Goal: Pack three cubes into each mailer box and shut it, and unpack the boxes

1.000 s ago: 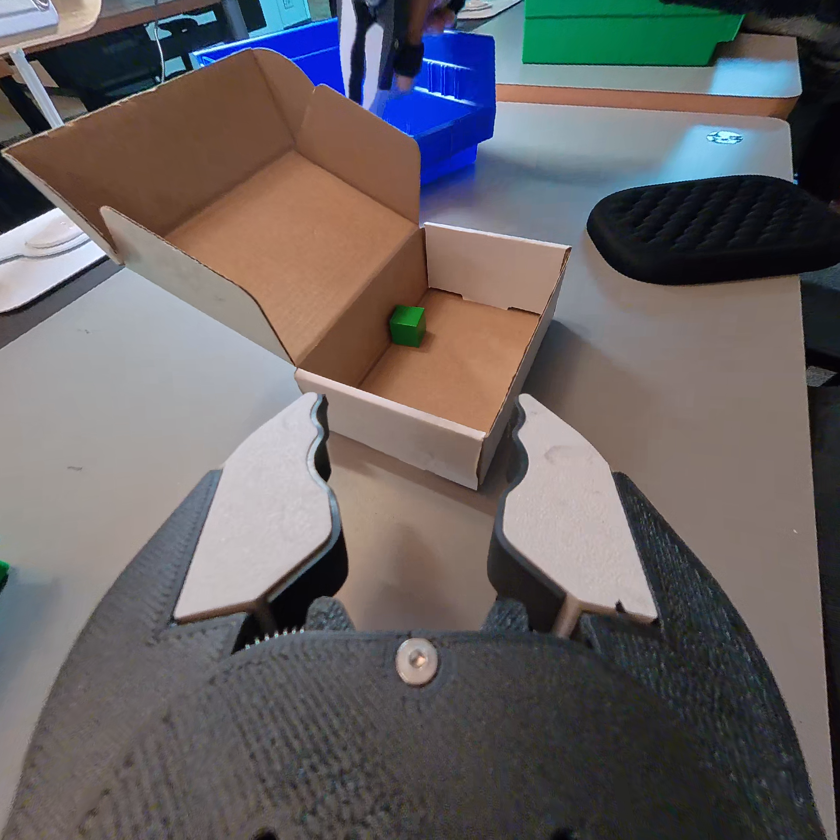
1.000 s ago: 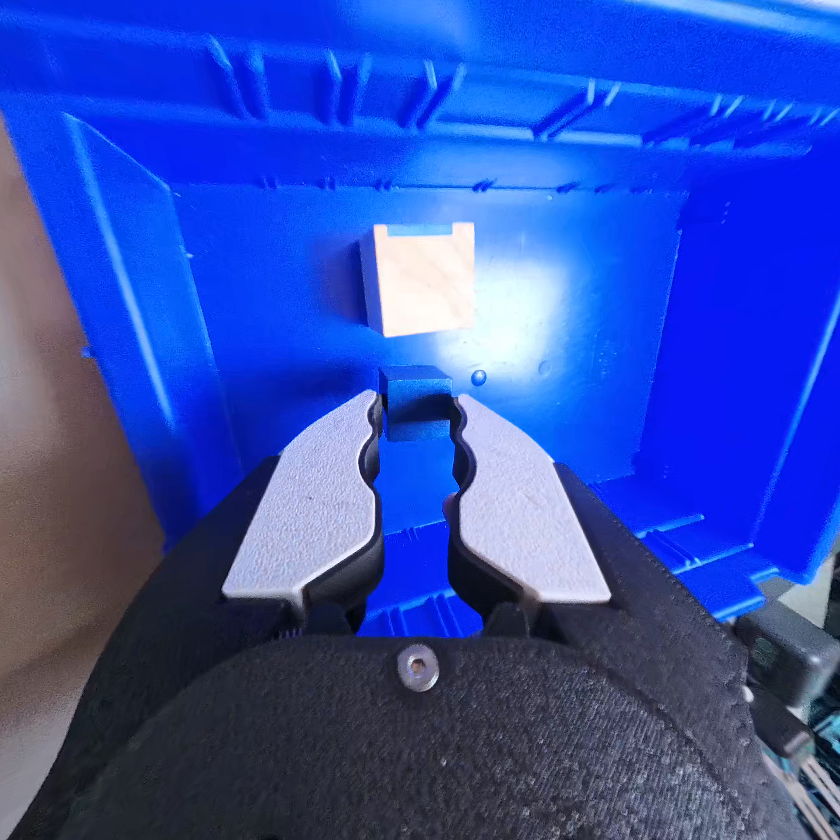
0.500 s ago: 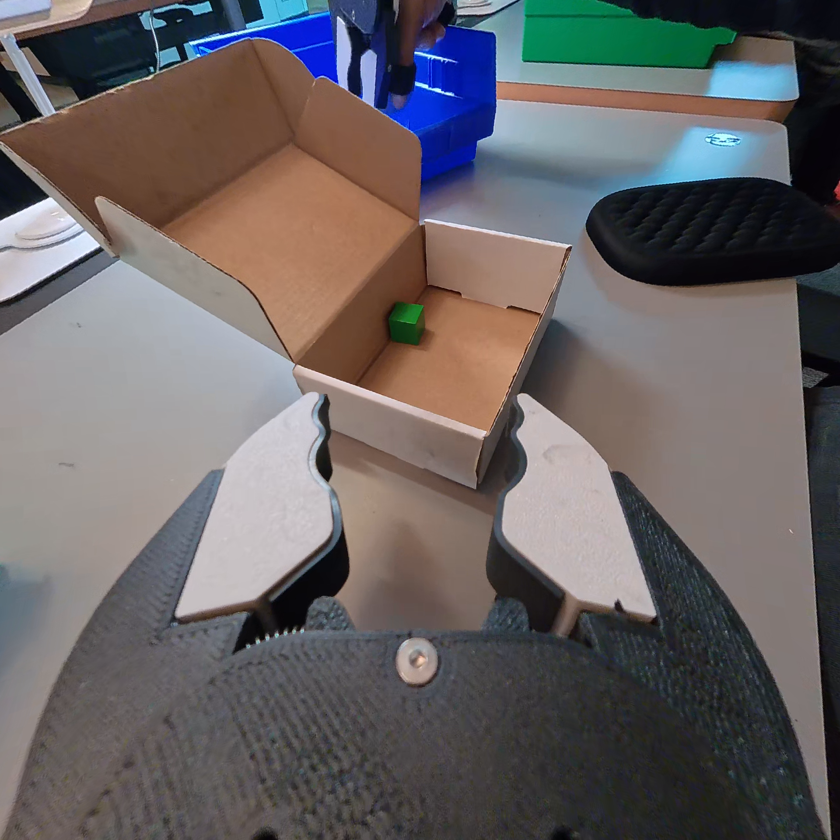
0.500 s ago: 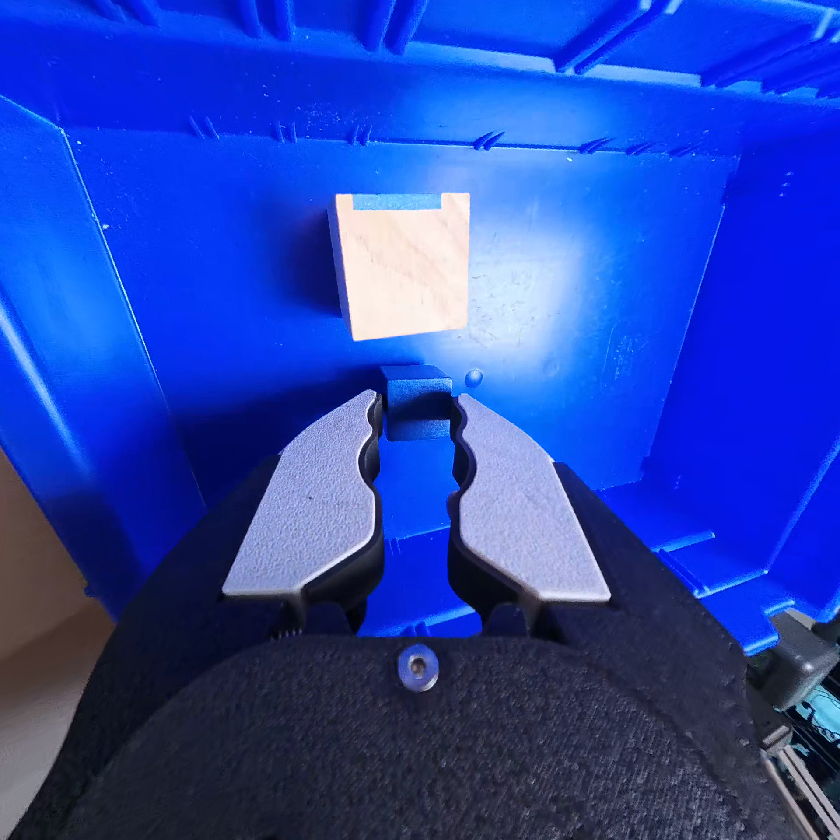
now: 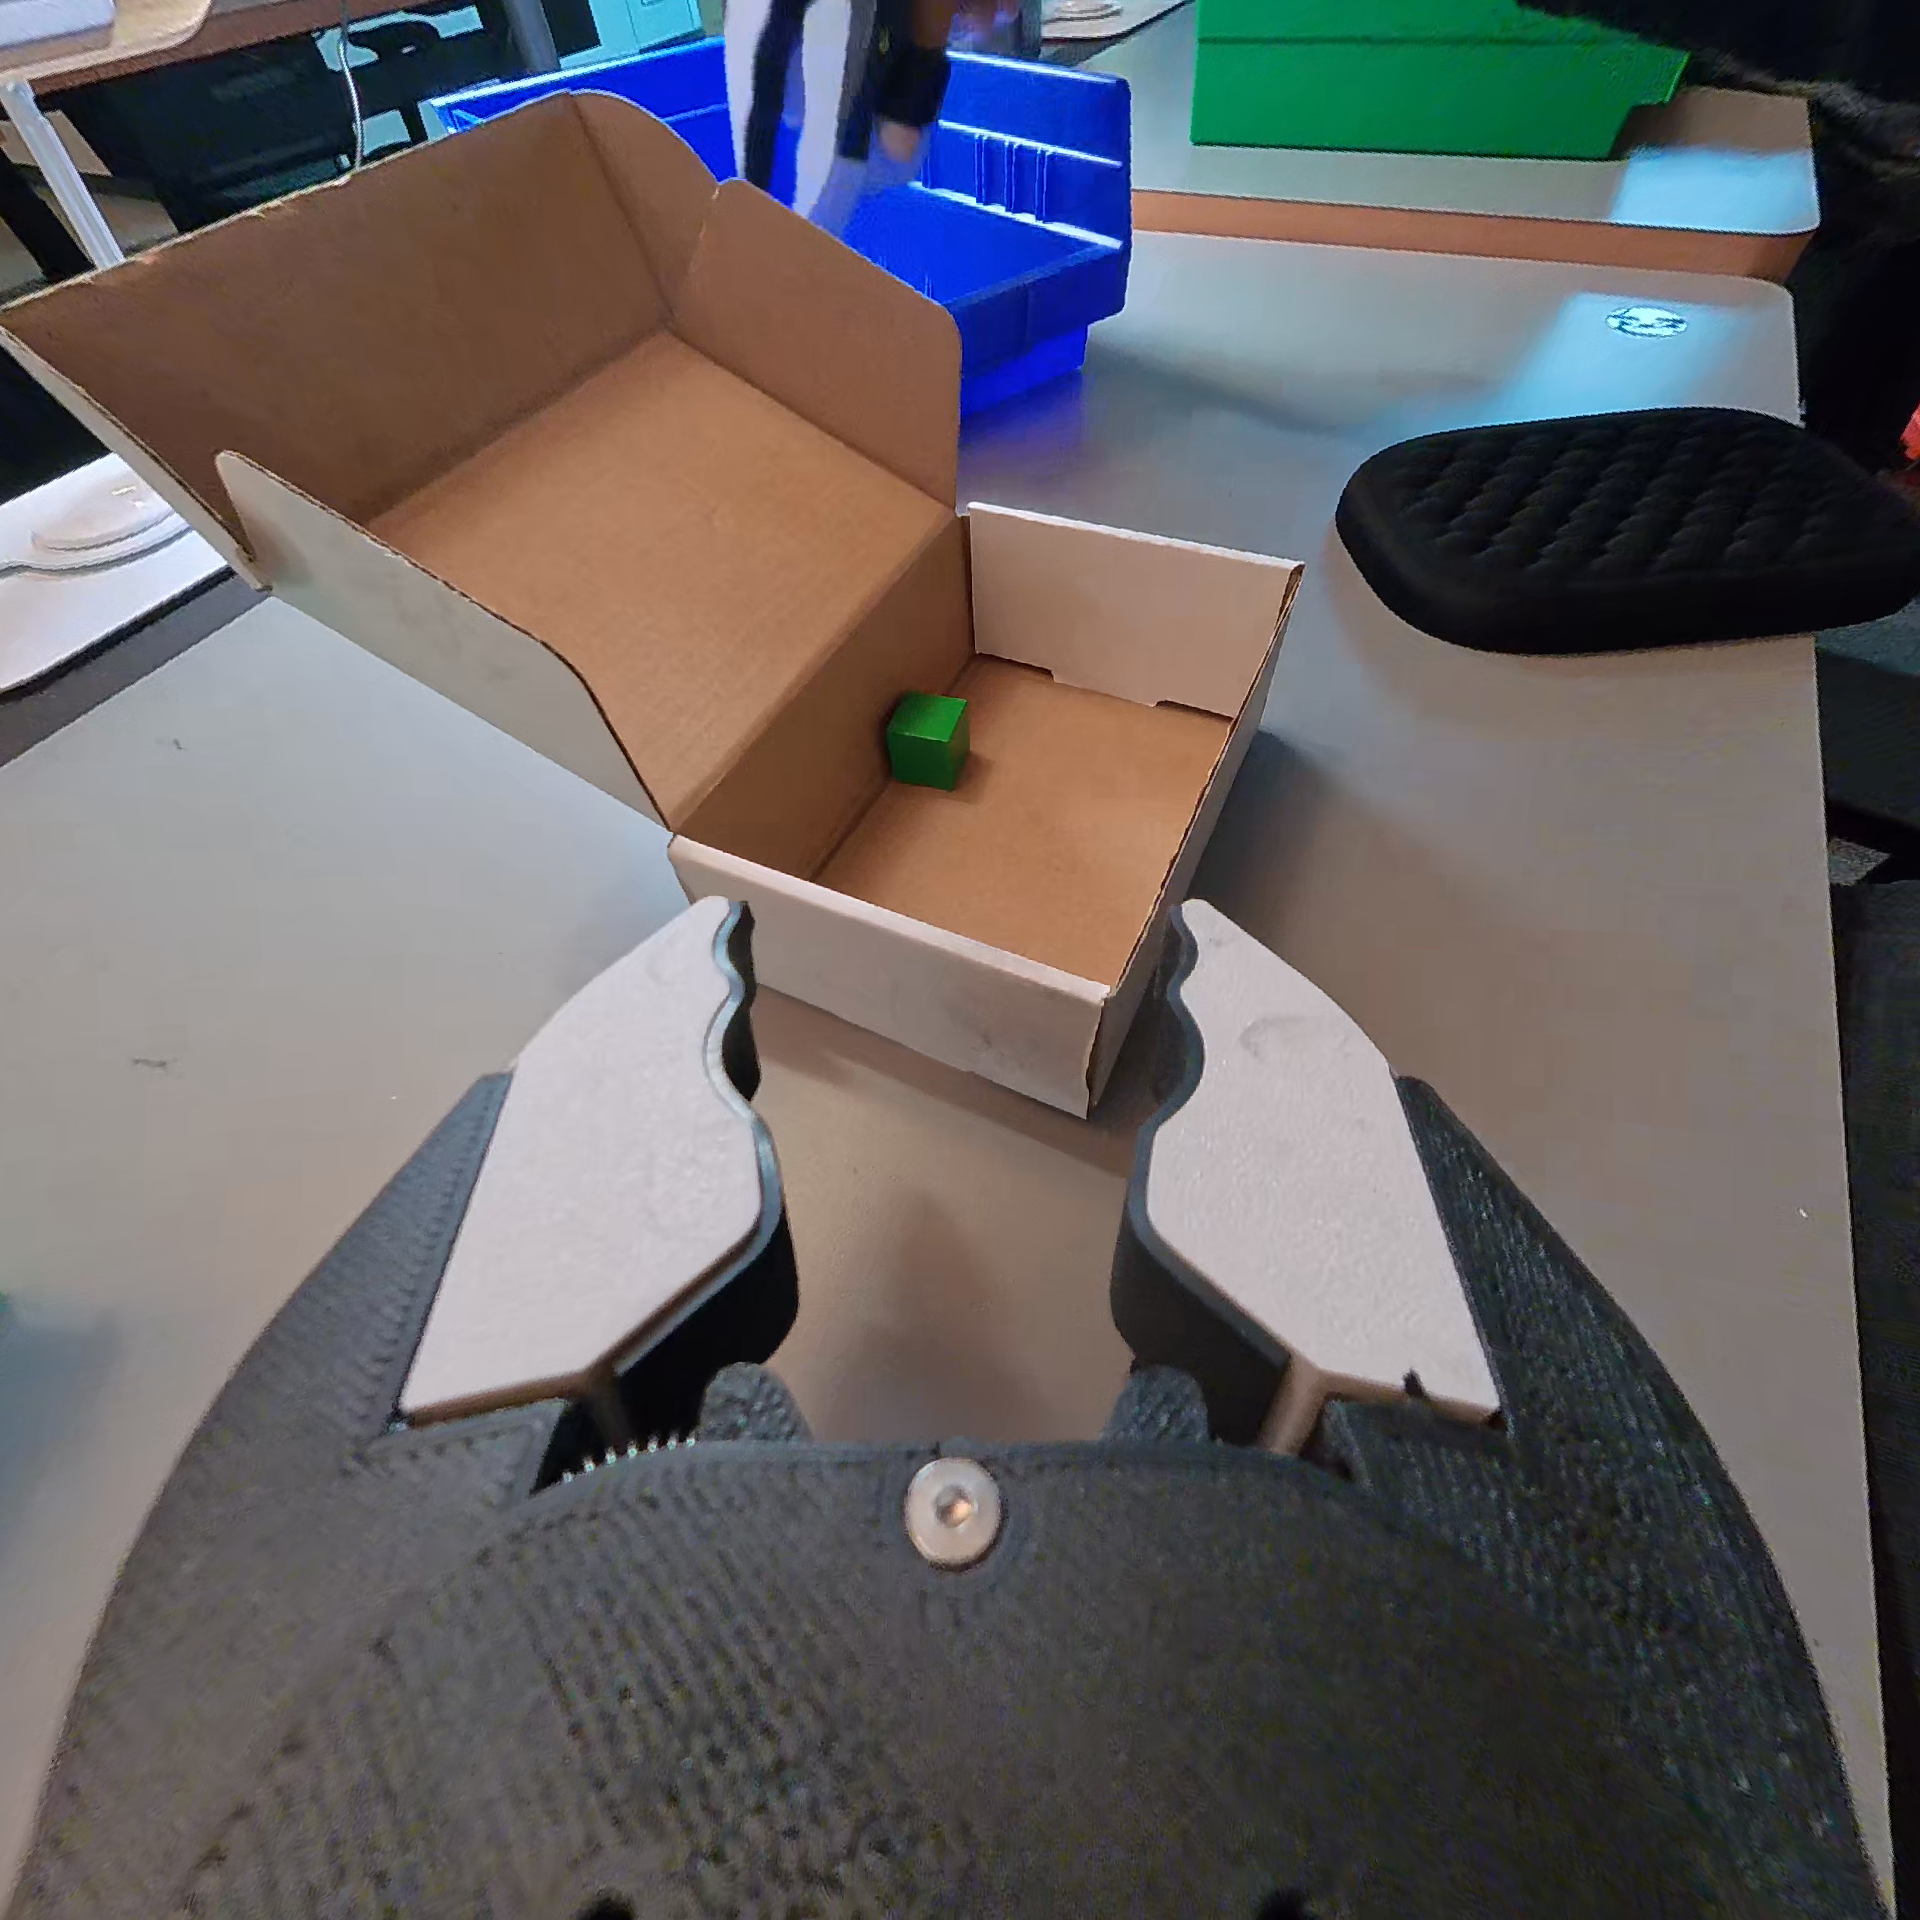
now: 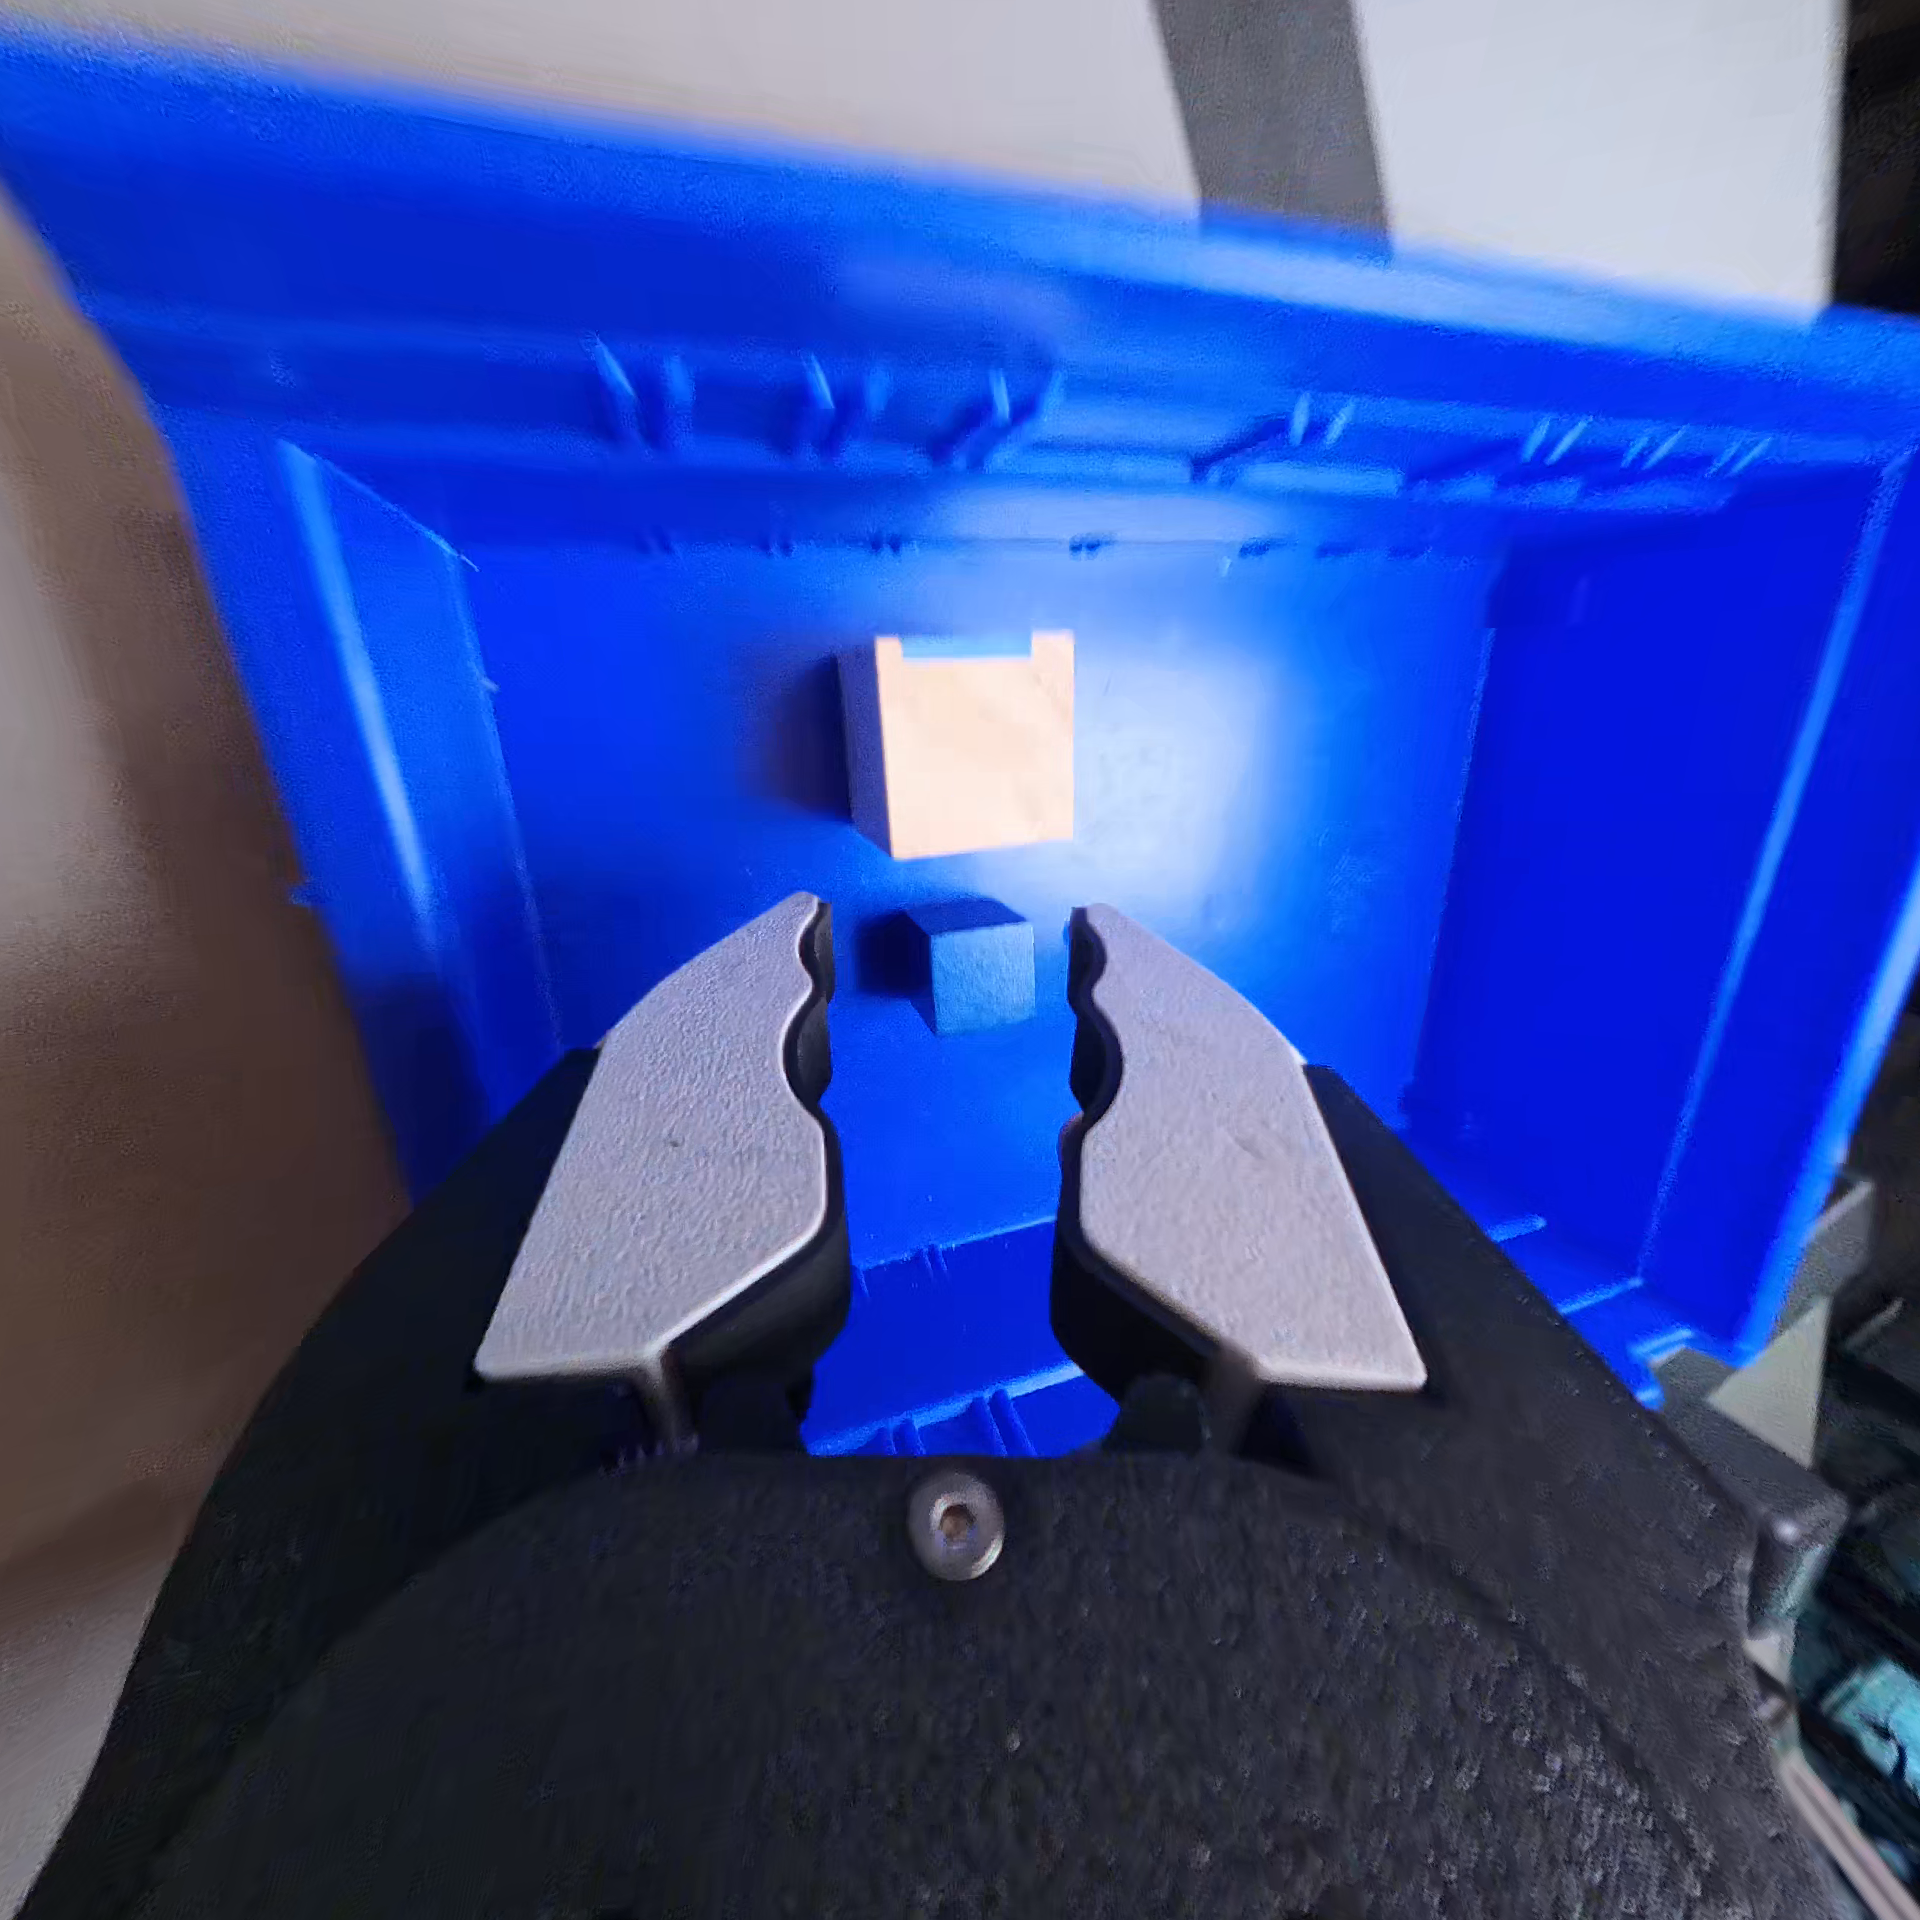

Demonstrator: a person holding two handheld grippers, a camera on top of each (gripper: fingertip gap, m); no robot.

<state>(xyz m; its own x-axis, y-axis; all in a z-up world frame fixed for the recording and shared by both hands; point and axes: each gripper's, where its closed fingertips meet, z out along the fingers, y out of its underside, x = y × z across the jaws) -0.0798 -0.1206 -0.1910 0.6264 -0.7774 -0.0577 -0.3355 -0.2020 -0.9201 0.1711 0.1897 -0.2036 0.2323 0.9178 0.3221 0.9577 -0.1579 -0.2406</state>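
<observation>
Right gripper (image 6: pixel 948 971): jaws spread, nothing pinched. A small blue cube (image 6: pixel 966 968) sits in the gap just past the tips, clear of both pads, on the floor of the blue bin (image 6: pixel 1558 831). A wooden cube (image 6: pixel 977 743) lies just beyond it, apart. Frame is motion-blurred, so whether the blue cube is resting or in mid-drop: cannot tell.

Left gripper (image 5: pixel 956 961): jaws wide apart, empty, hovering just short of the near wall of the mailer box (image 5: pixel 935 977). Lid is folded back; one green cube (image 5: pixel 928 740) sits on the box floor against the hinge-side wall.

Handling, as a judgement: the cubes look rigid, light and smooth-faced. Pinch across two opposite flat faces, centred; a corner grip will likely twist out. The blue one is turned a little off square to the pads, so align first. The cardboard is thin and flexes, so brace the box wall before fishing out the green cube.
</observation>
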